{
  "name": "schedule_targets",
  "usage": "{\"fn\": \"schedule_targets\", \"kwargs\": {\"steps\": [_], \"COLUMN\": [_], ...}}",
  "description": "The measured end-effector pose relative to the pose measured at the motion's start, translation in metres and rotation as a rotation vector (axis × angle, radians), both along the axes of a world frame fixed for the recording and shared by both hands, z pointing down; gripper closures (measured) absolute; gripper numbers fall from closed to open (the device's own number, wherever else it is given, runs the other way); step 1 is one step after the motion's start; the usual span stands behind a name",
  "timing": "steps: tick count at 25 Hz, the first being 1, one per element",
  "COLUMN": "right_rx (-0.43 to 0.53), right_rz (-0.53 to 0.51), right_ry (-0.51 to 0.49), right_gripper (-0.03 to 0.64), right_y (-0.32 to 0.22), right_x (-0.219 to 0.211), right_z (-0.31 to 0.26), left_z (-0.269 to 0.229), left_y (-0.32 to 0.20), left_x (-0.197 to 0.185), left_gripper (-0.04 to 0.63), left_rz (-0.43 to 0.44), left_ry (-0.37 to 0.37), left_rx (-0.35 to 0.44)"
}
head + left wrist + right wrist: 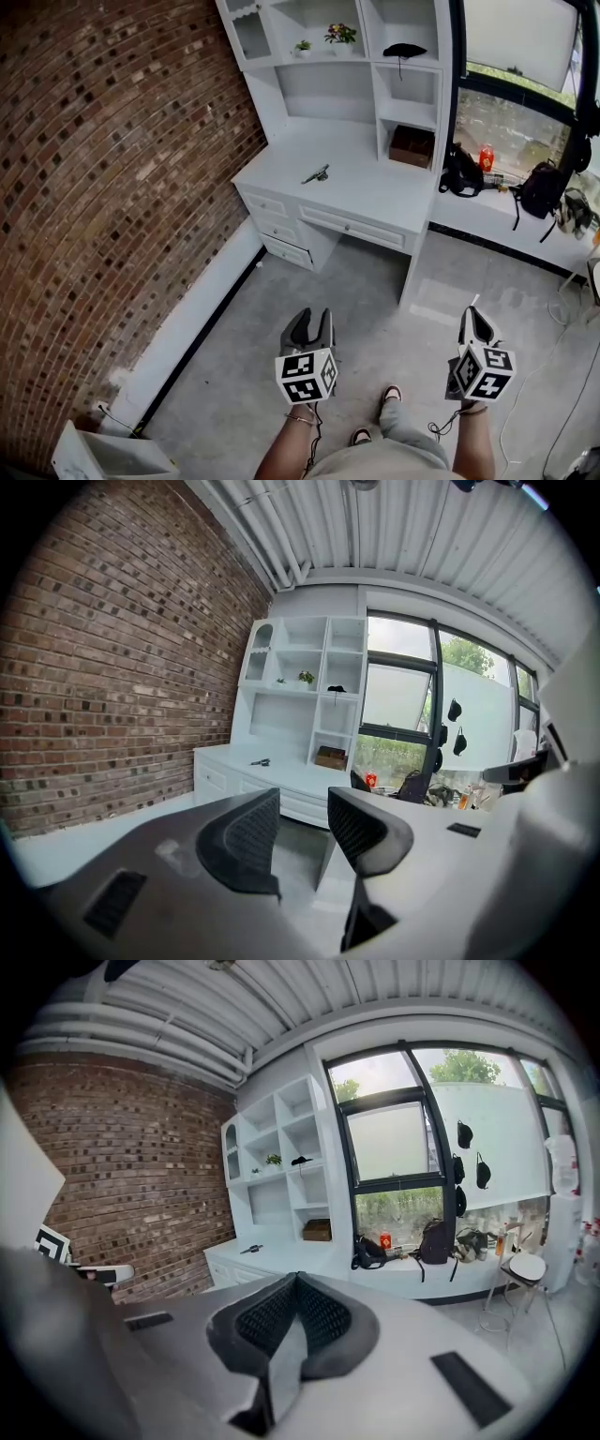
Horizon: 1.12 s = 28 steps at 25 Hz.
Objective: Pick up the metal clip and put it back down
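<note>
The metal clip (316, 174) lies on the white desk (375, 192), far ahead of me; it shows as a small dark shape in the left gripper view (260, 761) and in the right gripper view (250, 1250). My left gripper (310, 327) hangs over the floor near my feet, open, with nothing between its jaws. My right gripper (475, 322) is held level with it on the right, and its jaws are shut together and empty. Both grippers are well short of the desk.
A brick wall (103, 187) runs along the left. White shelves (356, 56) rise above the desk, with a brown box (412, 145) in one niche. Black bags (459, 172) and a red bottle (486, 157) sit on the window ledge. A white bin (103, 457) stands at lower left.
</note>
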State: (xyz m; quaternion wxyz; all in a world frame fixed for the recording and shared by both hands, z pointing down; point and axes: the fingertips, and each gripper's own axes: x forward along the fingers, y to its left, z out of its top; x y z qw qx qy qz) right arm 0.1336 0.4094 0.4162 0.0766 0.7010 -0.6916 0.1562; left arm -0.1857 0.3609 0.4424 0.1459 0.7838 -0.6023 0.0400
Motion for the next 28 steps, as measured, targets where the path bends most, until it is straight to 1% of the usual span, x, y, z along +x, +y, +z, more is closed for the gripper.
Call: {"fn": "schedule_targets", "kwargs": {"steps": [5, 13, 17, 19, 23, 28], "right_rx": [0.006, -0.006, 0.0, 0.0, -0.001, -0.021], "right_rz": [-0.017, -0.048, -0.075, -0.079, -0.093, -0.108], "right_ry": [0.005, 0.008, -0.014, -0.004, -0.006, -0.029], "right_gripper": [0.615, 0.615, 0.615, 0.615, 0.615, 0.615], "right_y": [-0.047, -0.131, -0.172, -0.189, -0.216, -0.237], "right_x": [0.018, 0.06, 0.074, 0.085, 0.099, 0.105], "right_z": [-0.007, -0.01, -0.013, -0.012, -0.008, 0.004], "left_z": [-0.006, -0.01, -0.011, -0.013, -0.015, -0.004], "left_y": [-0.046, -0.119, -0.153, -0.169, -0.193, -0.208], "left_x": [0.017, 0.051, 0.067, 0.072, 0.081, 0.087], "left_gripper": [0.446, 0.446, 0.446, 0.446, 0.446, 0.446], "left_rz": [-0.017, -0.058, -0.077, -0.092, -0.117, -0.127], "left_ry": [0.006, 0.006, 0.0, 0.001, -0.005, -0.027], "left_rx": [0.004, -0.002, 0.001, 0.006, 0.015, -0.013]}}
